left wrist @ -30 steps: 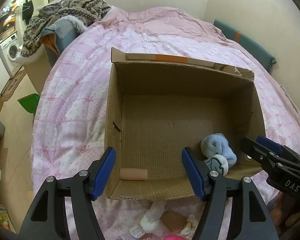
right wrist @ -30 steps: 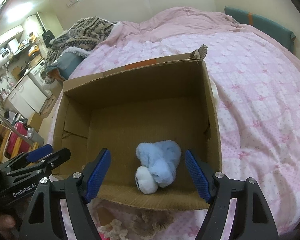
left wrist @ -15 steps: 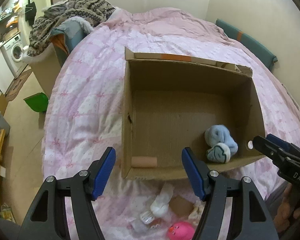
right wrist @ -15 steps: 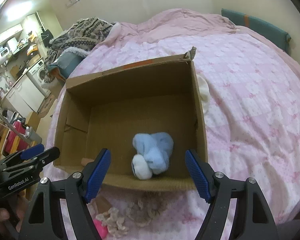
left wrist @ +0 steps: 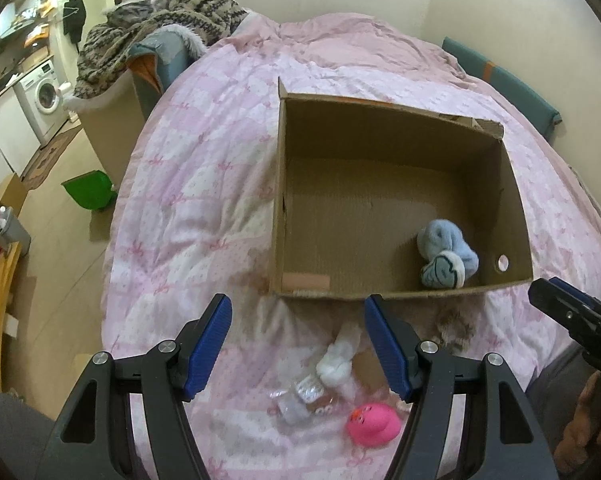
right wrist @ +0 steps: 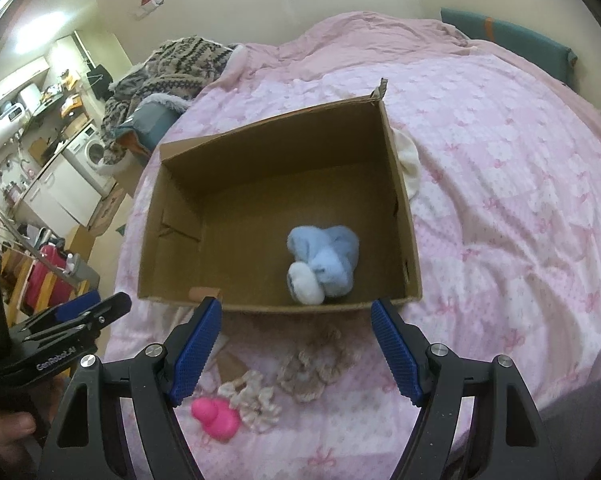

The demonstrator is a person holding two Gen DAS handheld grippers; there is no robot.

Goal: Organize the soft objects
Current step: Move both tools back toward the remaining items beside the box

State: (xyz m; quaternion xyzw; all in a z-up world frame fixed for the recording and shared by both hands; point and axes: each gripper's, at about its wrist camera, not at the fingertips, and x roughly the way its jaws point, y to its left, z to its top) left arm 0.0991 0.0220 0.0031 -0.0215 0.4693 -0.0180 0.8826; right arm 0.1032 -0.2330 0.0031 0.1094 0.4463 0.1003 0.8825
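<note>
Left gripper [left wrist: 298, 344]: fingers standing apart, gripping nothing — hovering over the bed [left wrist: 204, 208], short of the box [left wrist: 278, 216].
Right gripper [right wrist: 296, 346]: fingers spread wide, gripping nothing, hanging at the box's near rim.
Box: sitting open on the bed; blue plush [right wrist: 324, 262] lying inside, near the right wall.
Loose items: pink duck [left wrist: 374, 424], white plush [left wrist: 334, 364], frilly cloth [right wrist: 312, 368] — lying on the bed before the box.
</note>
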